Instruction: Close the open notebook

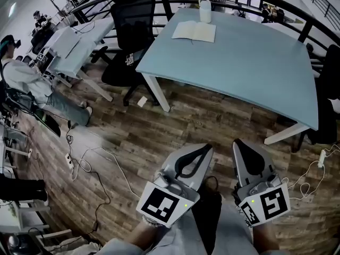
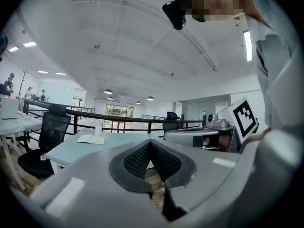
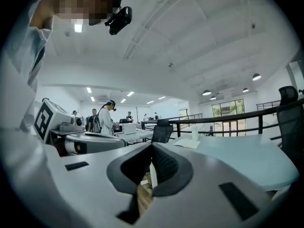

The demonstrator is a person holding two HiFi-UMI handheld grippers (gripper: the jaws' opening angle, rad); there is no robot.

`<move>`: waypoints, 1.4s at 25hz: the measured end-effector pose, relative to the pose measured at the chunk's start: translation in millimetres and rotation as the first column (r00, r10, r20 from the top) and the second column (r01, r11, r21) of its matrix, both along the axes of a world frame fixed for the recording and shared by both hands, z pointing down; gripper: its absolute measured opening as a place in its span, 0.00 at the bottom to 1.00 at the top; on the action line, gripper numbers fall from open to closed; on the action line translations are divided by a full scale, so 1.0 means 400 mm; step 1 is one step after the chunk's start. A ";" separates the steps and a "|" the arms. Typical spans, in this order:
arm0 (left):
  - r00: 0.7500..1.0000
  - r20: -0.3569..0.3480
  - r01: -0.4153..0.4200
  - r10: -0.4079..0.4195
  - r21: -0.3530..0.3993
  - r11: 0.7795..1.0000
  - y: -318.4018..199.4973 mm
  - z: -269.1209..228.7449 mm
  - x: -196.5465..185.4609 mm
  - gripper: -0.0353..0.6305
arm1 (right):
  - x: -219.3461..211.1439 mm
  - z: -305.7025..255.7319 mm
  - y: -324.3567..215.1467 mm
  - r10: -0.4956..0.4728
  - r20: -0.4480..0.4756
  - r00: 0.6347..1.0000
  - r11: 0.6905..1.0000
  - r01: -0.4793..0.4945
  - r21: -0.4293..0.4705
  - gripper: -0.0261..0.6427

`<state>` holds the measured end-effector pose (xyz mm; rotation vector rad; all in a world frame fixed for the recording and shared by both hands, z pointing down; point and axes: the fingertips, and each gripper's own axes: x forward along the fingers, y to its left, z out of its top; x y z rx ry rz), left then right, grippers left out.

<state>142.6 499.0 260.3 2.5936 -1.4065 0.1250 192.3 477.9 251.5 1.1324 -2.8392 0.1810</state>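
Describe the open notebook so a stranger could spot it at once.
Find the pale blue table beyond the wooden floor. Near its far edge lies the open notebook, pages spread flat. Its only neighbour, a white container just behind it, stands upright.

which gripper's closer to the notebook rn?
Left, narrowly. Both hang over the floor, well short of the table. In the head view the left gripper lines up almost straight with the notebook; the right gripper sits off to its right.

Notebook wide open, flat, pale pages up, w/ centre crease showing. Sits nr far edge of light-blue table, just beside white cup.
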 end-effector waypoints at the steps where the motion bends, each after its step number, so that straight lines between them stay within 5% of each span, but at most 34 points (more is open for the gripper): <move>1: 1.000 -0.003 -0.001 0.001 -0.001 1.000 -0.002 0.001 -0.004 0.06 | -0.004 0.001 -0.002 0.002 0.001 1.000 1.000 -0.002 -0.001 0.04; 19: 1.000 -0.020 -0.024 0.024 0.003 1.000 -0.028 0.022 -0.176 0.06 | -0.157 -0.002 -0.021 0.038 0.010 0.999 0.999 -0.038 0.020 0.04; 35: 0.998 -0.042 0.038 -0.038 0.005 0.999 -0.034 0.025 -0.272 0.06 | -0.221 -0.007 -0.040 0.010 -0.038 0.999 0.999 -0.009 0.031 0.04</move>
